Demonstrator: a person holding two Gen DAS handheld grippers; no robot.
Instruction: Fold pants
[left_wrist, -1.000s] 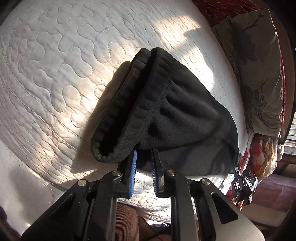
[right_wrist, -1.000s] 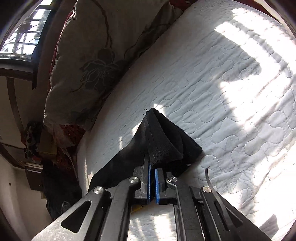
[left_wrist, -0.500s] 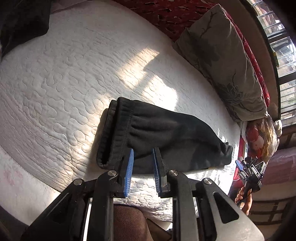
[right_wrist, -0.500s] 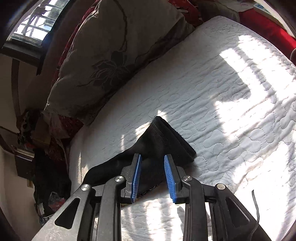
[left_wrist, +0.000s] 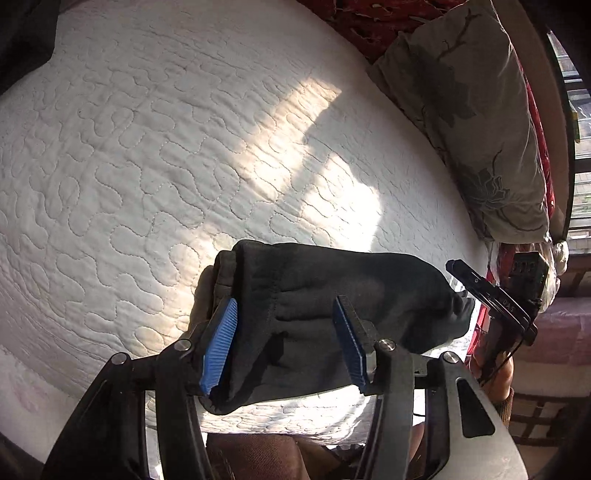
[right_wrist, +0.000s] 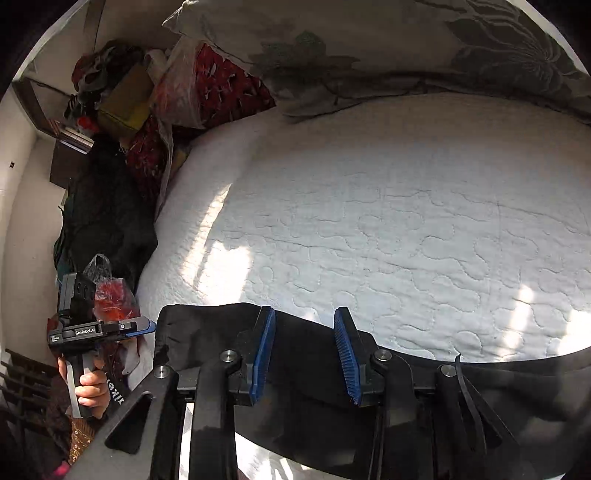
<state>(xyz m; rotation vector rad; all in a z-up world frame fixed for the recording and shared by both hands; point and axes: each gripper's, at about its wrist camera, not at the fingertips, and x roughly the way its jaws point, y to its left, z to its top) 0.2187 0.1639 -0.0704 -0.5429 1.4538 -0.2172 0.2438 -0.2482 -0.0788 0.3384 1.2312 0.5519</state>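
Note:
The black pants (left_wrist: 332, 295) lie folded in a long bundle near the front edge of the white quilted bed (left_wrist: 147, 166). My left gripper (left_wrist: 284, 343) hangs just over their waistband end. Its jaws are opening and the blue pads stand wide apart without pressing on the cloth. My right gripper (left_wrist: 458, 267) shows past the bundle's right end, held by a hand (left_wrist: 498, 376). In the right wrist view my right gripper (right_wrist: 304, 354) hovers over the pants (right_wrist: 207, 328) with its jaws opening and nothing pinched. My left gripper (right_wrist: 147, 326) points at their left end.
A grey flowered pillow (left_wrist: 472, 122) (right_wrist: 369, 48) lies along the far side of the bed (right_wrist: 406, 240). Bags, a box (right_wrist: 122, 99) and a red plastic bag (right_wrist: 110, 299) crowd the floor beside the bed. A dark garment (left_wrist: 22, 37) lies at the far left corner.
Both grippers let go of the pants, which dropped from a raised bundle to lying flat. Both jaws spread wider. The right gripper swung and rolled, so its view now faces the pillow.

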